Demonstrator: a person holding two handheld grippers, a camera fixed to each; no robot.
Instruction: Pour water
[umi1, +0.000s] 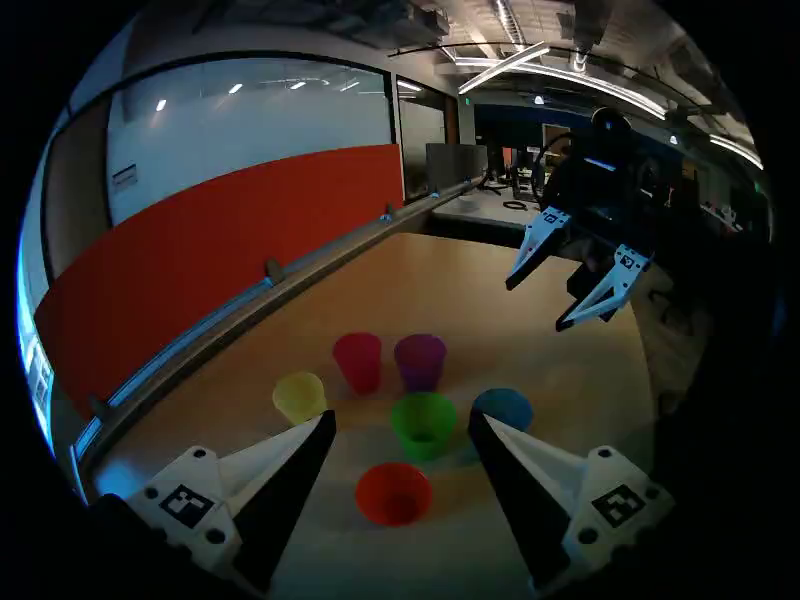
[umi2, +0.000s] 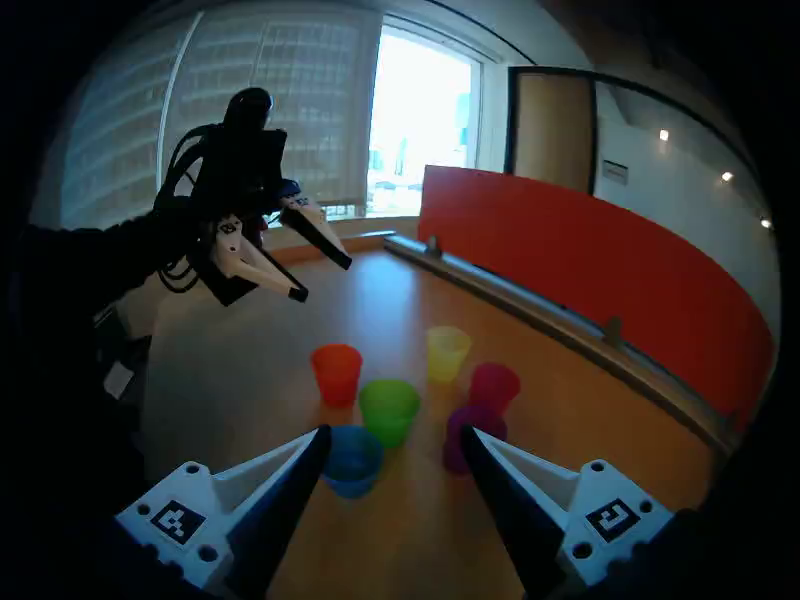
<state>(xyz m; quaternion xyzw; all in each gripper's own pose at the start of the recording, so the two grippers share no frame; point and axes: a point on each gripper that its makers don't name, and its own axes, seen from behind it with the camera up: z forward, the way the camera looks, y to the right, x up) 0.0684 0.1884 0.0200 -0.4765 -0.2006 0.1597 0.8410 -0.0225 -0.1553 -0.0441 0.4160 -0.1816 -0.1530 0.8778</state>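
Observation:
Several coloured plastic cups stand upright in a cluster on the wooden table (umi1: 560, 370): yellow (umi1: 299, 396), pink (umi1: 357, 360), purple (umi1: 420, 360), green (umi1: 424, 424), blue (umi1: 503, 408) and orange (umi1: 394, 493). My left gripper (umi1: 400, 425) hangs open above the near side of the cluster, holding nothing. Across the table my right gripper (umi1: 536, 305) is also open and empty in the air. In the right gripper view, the right gripper (umi2: 393, 435) hovers over the blue cup (umi2: 352, 460), green cup (umi2: 389, 410) and purple cup (umi2: 472, 435). The left gripper (umi2: 325, 281) floats beyond the orange cup (umi2: 337, 373).
An orange partition (umi1: 220, 240) with a metal rail (umi1: 300, 275) runs along one long edge of the table. Bare tabletop (umi2: 250, 350) surrounds the cups. Desks and chairs (umi1: 500, 190) stand behind the table's far end. A bright window (umi2: 420, 120) lies opposite.

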